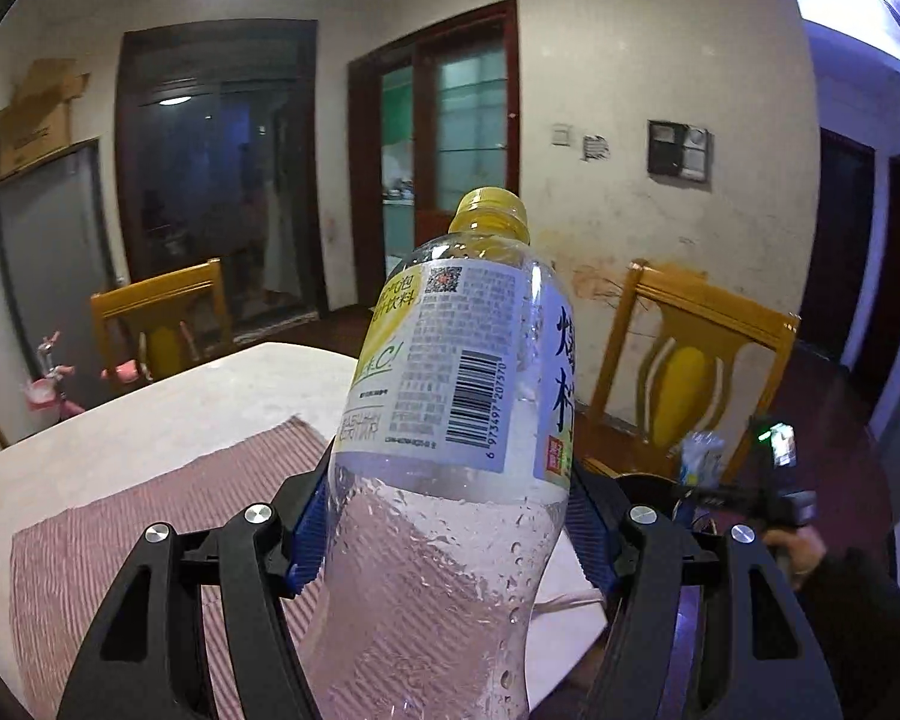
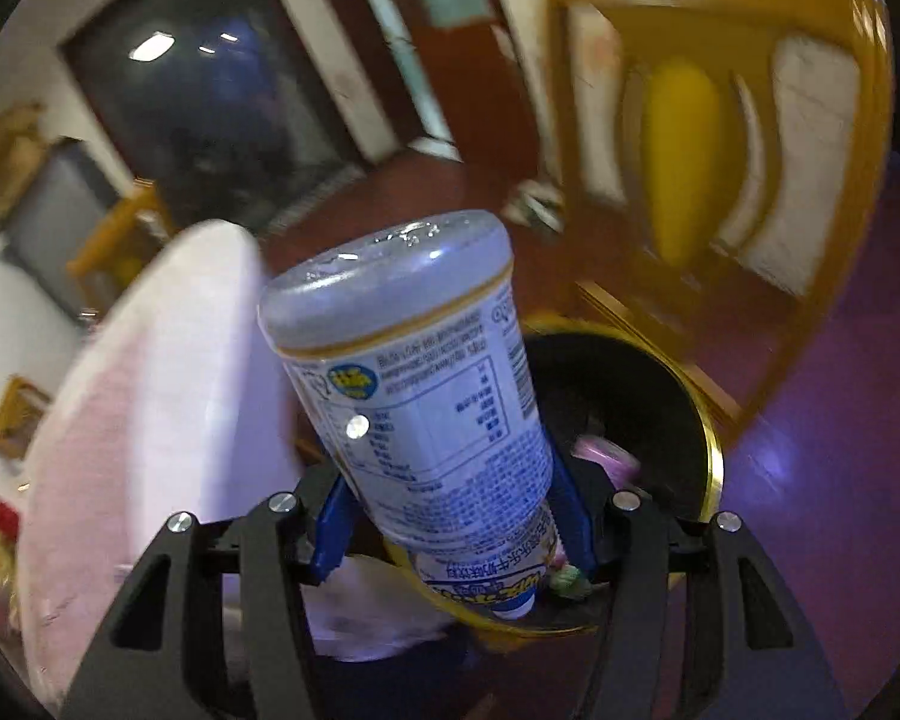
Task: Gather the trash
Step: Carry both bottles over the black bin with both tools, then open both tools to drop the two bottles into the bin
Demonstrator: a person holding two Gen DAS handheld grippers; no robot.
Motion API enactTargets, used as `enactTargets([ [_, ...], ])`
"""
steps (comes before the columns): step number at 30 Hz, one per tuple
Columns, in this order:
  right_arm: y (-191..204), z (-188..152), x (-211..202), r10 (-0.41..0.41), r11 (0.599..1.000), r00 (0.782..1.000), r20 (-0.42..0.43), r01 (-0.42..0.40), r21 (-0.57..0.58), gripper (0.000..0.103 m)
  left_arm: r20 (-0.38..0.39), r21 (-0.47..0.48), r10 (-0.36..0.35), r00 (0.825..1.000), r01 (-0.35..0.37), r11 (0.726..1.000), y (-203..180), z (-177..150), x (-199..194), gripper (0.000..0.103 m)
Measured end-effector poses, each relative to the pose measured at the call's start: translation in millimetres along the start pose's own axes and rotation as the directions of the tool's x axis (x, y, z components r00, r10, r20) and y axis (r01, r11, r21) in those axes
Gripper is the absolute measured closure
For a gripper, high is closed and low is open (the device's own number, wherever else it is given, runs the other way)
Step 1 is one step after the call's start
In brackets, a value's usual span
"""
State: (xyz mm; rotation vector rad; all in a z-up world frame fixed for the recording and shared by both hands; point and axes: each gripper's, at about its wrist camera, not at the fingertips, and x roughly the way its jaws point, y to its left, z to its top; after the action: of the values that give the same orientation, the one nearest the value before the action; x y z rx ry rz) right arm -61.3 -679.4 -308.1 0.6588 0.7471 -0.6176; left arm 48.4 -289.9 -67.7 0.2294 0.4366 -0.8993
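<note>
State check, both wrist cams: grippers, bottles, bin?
left gripper: shut on clear bottle
clear bottle: yellow cap on, droplets inside
right gripper: shut on white bottle
white bottle: held base away from camera, above the bin
trash bin: open, already holds trash

Clear yellow-capped bottle [image 1: 450, 450] held cap-up over table, blue-labelled bottle [image 2: 426, 414] upturned above black bin [image 2: 648, 414]

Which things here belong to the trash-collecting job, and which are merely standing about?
Belong to the job:
- clear bottle with yellow cap, in the left gripper
- white labelled bottle, in the right gripper
- black bin

Standing about:
- wooden chair
- striped placemat
- table
</note>
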Motion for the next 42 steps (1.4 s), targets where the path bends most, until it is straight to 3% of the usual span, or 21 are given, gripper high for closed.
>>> enactTargets([
  [2,-11.6,-1.9,22.9,0.009,0.999,0.998,-0.055,-0.006,0.050,0.047,-0.006,0.014,-0.012,1.000,0.012,1.000,-7.5,0.8,5.5,0.038],
  [6,-26.6,-4.8,66.9,0.110,0.975,0.986,-0.123,-0.083,0.208,0.047,-0.017,0.031,-0.029,0.999,0.030,0.999,-21.1,4.1,15.4,0.038],
  [12,-22.9,-9.3,111.4,0.056,0.963,0.969,-0.241,0.011,0.268,0.046,-0.032,0.059,-0.039,0.999,0.040,0.997,-33.7,6.4,21.7,0.038],
  [14,-21.1,-12.4,115.3,0.030,0.959,0.965,-0.262,0.046,0.280,0.029,-0.034,0.060,-0.045,0.998,0.047,0.997,-31.7,4.6,20.2,0.038],
  [17,-28.5,-9.4,105.8,-0.016,0.955,0.970,-0.241,0.087,0.284,0.019,-0.043,0.067,-0.058,0.997,0.061,0.996,-33.2,3.0,21.4,0.038],
  [20,-42.7,-9.3,73.7,-0.058,0.939,0.989,-0.135,0.100,0.329,0.019,-0.064,0.079,-0.094,0.994,0.099,0.992,-38.9,1.3,29.3,0.038],
  [23,-76.8,-20.9,18.3,-0.065,0.886,0.998,0.004,0.056,0.461,0.018,-0.093,0.105,-0.157,0.983,0.166,0.981,-54.2,-3.1,46.9,0.038],
  [28,-132.2,-40.3,-32.4,-0.078,0.789,0.991,0.105,-0.003,0.615,0.018,-0.162,0.136,-0.292,0.943,0.315,0.940,-104.0,-20.6,107.0,0.037],
  [32,-151.3,-49.7,-64.5,-0.094,0.773,0.985,0.142,-0.017,0.635,0.017,-0.256,0.108,-0.372,0.892,0.409,0.906,-155.6,-48.2,182.3,0.037],
  [38,-156.6,-53.3,-89.4,-0.082,0.772,0.979,0.184,-0.055,0.633,0.018,-0.380,0.117,-0.370,0.848,0.440,0.890,-234.7,-110.5,296.8,0.037],
  [42,-157.4,-62.8,-100.8,-0.078,0.760,0.977,0.201,-0.072,0.646,0.017,-0.539,0.087,-0.322,0.778,0.432,0.897,-259.3,-150.6,347.6,0.038],
])
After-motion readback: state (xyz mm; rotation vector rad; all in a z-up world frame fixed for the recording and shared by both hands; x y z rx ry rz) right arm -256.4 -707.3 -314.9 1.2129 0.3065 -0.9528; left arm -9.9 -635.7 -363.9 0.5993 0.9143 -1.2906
